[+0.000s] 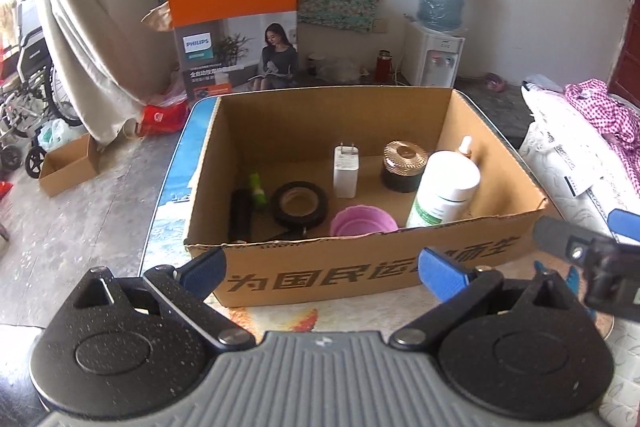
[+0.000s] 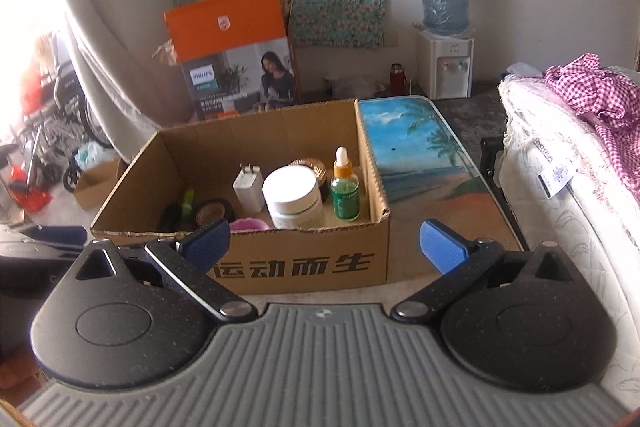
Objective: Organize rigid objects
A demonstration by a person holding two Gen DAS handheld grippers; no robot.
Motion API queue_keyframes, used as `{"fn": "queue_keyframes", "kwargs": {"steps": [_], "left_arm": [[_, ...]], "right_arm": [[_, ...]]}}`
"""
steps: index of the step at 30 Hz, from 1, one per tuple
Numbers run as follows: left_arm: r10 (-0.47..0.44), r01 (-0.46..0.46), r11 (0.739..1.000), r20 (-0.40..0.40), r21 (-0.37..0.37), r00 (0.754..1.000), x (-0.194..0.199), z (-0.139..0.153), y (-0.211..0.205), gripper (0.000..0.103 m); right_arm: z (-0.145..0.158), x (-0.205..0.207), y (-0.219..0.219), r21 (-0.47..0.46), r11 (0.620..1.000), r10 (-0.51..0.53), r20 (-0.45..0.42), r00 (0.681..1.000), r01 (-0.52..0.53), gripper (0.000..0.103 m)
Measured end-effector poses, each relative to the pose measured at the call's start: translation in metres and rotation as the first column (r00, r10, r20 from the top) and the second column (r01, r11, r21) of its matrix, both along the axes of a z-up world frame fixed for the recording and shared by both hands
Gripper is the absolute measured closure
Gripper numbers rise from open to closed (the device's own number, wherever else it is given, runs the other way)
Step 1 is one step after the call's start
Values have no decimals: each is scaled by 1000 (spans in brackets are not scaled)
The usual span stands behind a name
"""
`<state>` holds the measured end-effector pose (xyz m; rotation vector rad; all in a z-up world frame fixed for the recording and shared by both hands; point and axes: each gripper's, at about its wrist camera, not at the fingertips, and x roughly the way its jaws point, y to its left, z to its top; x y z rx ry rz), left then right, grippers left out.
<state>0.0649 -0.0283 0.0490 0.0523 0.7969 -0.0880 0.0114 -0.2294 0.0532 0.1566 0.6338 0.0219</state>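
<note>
An open cardboard box (image 1: 360, 273) stands on a table with a beach picture (image 2: 420, 155). Inside it are a white charger (image 1: 345, 171), a black tape roll (image 1: 299, 203), a pink cup (image 1: 363, 221), a white-lidded jar (image 2: 294, 199), a green dropper bottle (image 2: 345, 193), a gold-lidded jar (image 1: 404, 161) and a green and a black item at the left. My left gripper (image 1: 322, 267) is open and holds nothing, just before the box's near wall. My right gripper (image 2: 326, 239) is wide open and holds nothing, near the box's front right corner.
A mattress (image 2: 560, 187) with a pink checked cloth (image 2: 592, 95) lies close on the right. Behind the table stand an orange Philips carton (image 1: 236, 39) and a water dispenser (image 1: 438, 59). A wheelchair (image 1: 24, 99) and a small cardboard box (image 1: 68, 165) are on the floor at the left.
</note>
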Motion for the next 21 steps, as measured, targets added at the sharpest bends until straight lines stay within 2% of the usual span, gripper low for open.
{"fn": "queue_keyframes", "kwargs": {"steps": [5, 21], "left_arm": [[5, -5, 1000, -20, 0, 1000, 4, -3, 1, 0], [14, -13, 999, -28, 29, 1000, 9, -7, -1, 0]], "right_arm": [[-7, 12, 11, -19, 1000, 19, -34, 999, -19, 1], [-17, 23, 13, -51, 998, 18, -62, 998, -21, 1]]}}
